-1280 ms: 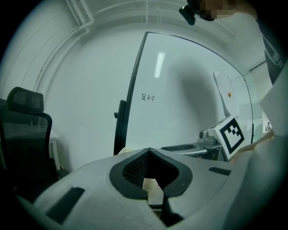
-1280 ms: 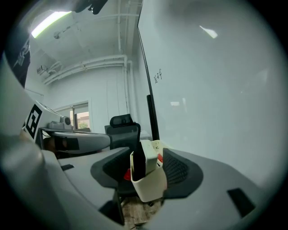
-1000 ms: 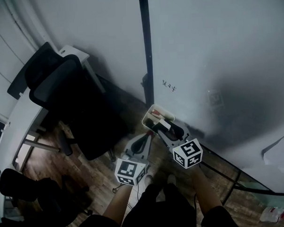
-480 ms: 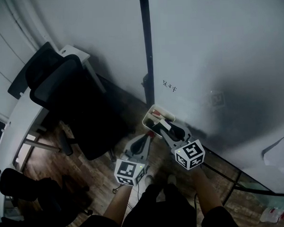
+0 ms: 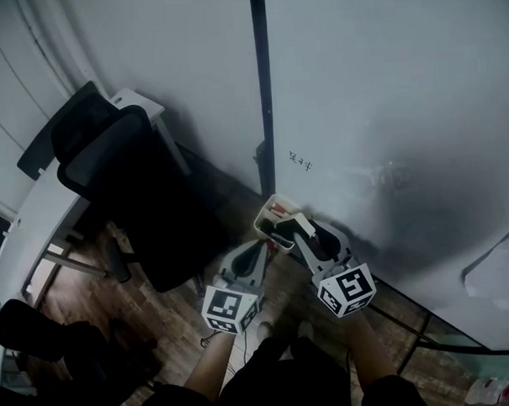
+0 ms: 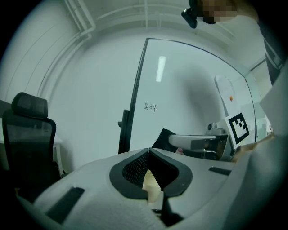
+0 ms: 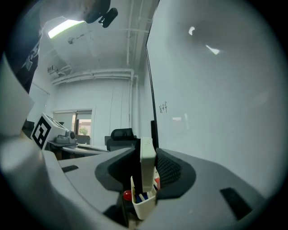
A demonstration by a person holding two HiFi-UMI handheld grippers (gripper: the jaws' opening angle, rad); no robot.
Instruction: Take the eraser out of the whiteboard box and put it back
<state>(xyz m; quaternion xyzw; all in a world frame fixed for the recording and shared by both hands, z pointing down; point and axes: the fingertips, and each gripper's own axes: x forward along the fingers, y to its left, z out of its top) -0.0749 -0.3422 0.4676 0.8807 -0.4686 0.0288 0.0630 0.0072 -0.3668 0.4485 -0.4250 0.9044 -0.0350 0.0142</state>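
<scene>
Nearest, the left gripper (image 6: pixel 148 152) has its jaws pressed together with nothing between them, its tip near the white box (image 7: pixel 144 204). The right gripper (image 7: pixel 146 157) has its jaws closing on the white eraser (image 7: pixel 147 164), which they pinch upright over the box. Behind these stands the whiteboard (image 5: pixel 385 108). Farther left is a black office chair (image 5: pixel 109 162).

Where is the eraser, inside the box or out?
Mostly out: the right tongs, jaws closing on it, hold the eraser upright above the box; whether its lower end clears the rim, cannot tell.
</scene>
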